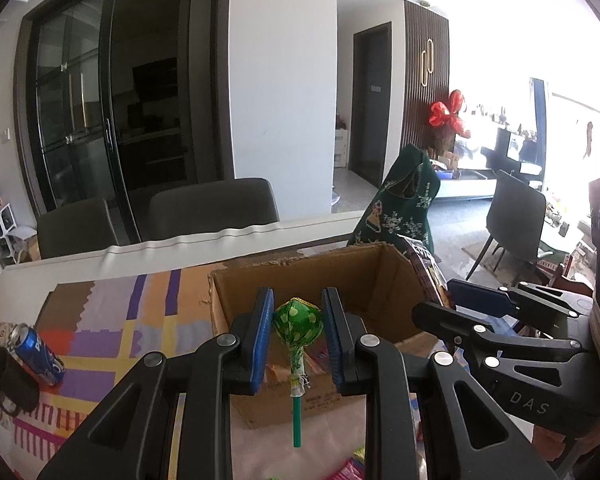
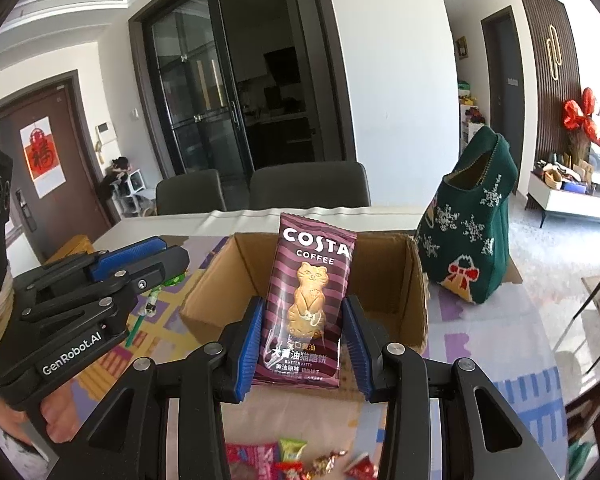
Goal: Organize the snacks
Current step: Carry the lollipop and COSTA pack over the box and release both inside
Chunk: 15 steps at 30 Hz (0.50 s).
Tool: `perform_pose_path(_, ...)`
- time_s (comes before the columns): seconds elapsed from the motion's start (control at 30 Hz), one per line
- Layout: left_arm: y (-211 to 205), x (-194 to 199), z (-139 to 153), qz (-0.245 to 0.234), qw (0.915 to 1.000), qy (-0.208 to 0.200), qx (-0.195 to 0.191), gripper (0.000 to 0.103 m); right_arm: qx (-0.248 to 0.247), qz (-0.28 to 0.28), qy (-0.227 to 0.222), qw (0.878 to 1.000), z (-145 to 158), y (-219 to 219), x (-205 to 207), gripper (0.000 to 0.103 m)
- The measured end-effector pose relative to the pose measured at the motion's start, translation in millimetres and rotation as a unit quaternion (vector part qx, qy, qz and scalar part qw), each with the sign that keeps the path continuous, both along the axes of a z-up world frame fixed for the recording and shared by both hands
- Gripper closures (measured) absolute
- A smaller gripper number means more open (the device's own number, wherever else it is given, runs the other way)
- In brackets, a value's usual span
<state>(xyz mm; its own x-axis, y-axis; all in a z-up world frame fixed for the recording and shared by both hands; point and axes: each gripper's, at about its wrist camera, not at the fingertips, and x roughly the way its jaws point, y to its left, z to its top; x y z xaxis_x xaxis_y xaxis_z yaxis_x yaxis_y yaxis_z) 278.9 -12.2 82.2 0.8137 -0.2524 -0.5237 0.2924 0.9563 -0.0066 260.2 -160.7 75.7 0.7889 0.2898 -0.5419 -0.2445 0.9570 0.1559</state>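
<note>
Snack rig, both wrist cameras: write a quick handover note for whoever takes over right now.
Left gripper: shut on the green lollipop, held above the cardboard box.
Right gripper: shut on the Costa biscuit packet, upright over the same box.
Done: both snacks picked up and brought to the box.
Left: release both into the box, then collect the loose wrapped candies on the table in front of it.

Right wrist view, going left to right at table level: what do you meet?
Left tongs holding green lollipop → open brown cardboard box → maroon Costa Coffee cat-biscuit packet held in right tongs → dark green knitted Christmas stocking.
</note>
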Motion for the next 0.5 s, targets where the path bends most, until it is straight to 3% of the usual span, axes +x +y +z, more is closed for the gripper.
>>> perform_pose_path(0.4, -1, 57, -16, 0.005, 0.9991, 0.041, 0.009, 0.077, -0.023, -0.003, 0.023, 0.999, -6, 6, 50, 0.062)
perform_pose_path(0.43, -2, 62, -18, 0.007, 0.9987, 0.049, 0.014, 0.074, -0.025, -0.005, 0.025, 0.999, -7, 7, 54, 0.062)
perform_pose_path(0.5, -4, 66, -18, 0.013, 0.9982, 0.053, 0.025, 0.051, -0.03, -0.006, 0.03, 0.999, -9, 8, 60, 0.062)
